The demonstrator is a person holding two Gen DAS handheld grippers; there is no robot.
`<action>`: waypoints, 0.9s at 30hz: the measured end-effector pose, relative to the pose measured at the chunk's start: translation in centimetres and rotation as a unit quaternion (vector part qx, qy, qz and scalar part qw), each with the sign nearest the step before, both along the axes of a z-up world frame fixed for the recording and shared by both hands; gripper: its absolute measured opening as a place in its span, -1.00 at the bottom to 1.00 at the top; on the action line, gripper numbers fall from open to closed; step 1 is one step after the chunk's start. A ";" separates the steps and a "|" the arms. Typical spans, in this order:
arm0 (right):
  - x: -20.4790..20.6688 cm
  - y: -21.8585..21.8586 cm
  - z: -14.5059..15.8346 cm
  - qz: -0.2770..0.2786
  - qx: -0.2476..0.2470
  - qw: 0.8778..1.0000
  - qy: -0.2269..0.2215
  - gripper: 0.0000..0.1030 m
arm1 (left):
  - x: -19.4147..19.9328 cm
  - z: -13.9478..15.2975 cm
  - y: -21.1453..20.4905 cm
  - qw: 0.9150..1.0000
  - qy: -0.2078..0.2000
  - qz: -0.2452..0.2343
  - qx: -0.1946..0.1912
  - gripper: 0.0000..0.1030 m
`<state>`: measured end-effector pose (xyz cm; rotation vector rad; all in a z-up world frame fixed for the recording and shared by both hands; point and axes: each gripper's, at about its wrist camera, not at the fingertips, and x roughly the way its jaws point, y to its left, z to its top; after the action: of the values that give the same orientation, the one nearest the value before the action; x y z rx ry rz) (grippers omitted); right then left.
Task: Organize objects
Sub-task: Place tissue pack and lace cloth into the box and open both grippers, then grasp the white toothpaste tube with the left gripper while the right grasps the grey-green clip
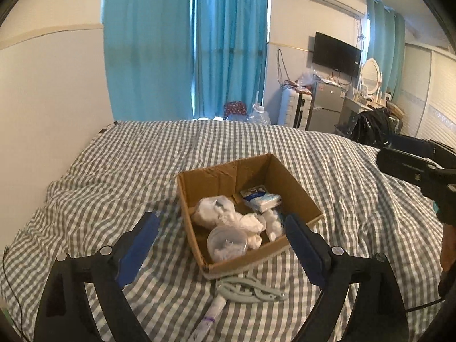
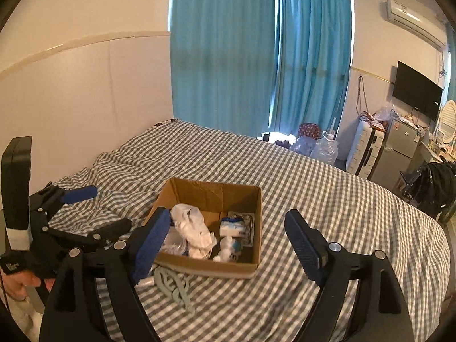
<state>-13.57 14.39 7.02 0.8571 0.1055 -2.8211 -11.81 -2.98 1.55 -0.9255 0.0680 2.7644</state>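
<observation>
An open cardboard box sits on the checked bed; it also shows in the right wrist view. It holds white crumpled bags, a clear round tub and a blue-and-white tissue pack. A grey-green folding hanger and a white tube lie on the bed in front of the box. My left gripper is open and empty, just above the box's near edge. My right gripper is open and empty, over the box's front; its body shows in the left wrist view.
The grey-and-white checked bed fills the foreground, with a white wall on the left. Blue curtains hang behind. A suitcase, a small fridge, a wall TV and a dressing table stand at the far right.
</observation>
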 end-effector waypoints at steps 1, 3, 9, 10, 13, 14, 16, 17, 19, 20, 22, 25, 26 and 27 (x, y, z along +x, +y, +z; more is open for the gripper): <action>0.5 0.1 0.0 -0.001 0.000 1.000 0.001 0.66 | 0.3 -0.1 -0.2 1.000 -0.001 0.003 0.000 0.82; 1.3 0.1 -0.1 -0.003 -0.002 1.000 0.002 0.71 | 1.0 -0.9 -0.7 1.000 -0.005 0.009 0.001 0.86; 2.5 0.2 -2.9 0.004 -0.009 1.000 -0.008 0.80 | 1.9 -4.9 -2.2 0.999 -0.036 0.023 0.006 0.89; 2.5 0.1 -3.7 0.004 -0.009 1.000 -0.010 0.81 | 1.9 -5.8 -2.3 0.999 -0.040 0.031 0.006 0.89; 1.9 -0.9 -6.2 0.014 -0.003 1.000 -0.027 0.85 | 1.4 -8.8 -2.8 0.997 -0.068 0.040 0.008 0.89; 1.5 -1.2 -7.2 0.018 0.002 0.999 -0.034 0.85 | 1.1 -9.9 -2.8 0.996 -0.080 0.044 0.008 0.89; 0.6 -1.9 -9.1 0.026 0.012 0.999 -0.045 0.85 | 0.8 -11.9 -2.9 0.995 -0.093 0.045 0.008 0.89; 0.3 -2.1 -9.9 0.028 0.015 0.998 -0.049 0.85 | 0.5 -13.1 -2.8 0.994 -0.103 0.043 0.006 0.89; -0.4 -2.5 -12.0 0.035 0.018 0.997 -0.064 0.85 | 0.1 -14.9 -2.4 0.992 -0.119 0.038 -0.005 0.89; -0.7 -2.6 -12.8 0.037 0.017 0.997 -0.071 0.85 | -0.1 -16.1 -2.0 0.991 -0.129 0.036 -0.017 0.88; -1.3 -2.6 -14.6 0.042 0.018 0.995 -0.086 0.85 | -0.2 -17.2 -1.5 0.989 -0.139 0.033 -0.030 0.88; -2.0 -2.5 -16.9 0.030 0.029 0.994 -0.102 0.85 | -0.5 -18.7 -0.5 0.987 -0.151 0.020 -0.053 0.69; -2.2 -2.5 -17.6 0.028 0.027 0.993 -0.109 0.85 | -0.6 -19.2 0.0 0.985 -0.159 0.011 -0.064 0.58; -2.4 -2.4 -18.0 0.027 0.022 0.993 -0.116 0.85 | -0.7 -19.6 0.2 0.984 -0.165 0.004 -0.070 0.30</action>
<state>-16.01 12.02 -11.01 1.1664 0.1549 -2.6557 -12.54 -2.75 -18.07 -1.4101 0.2050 2.5994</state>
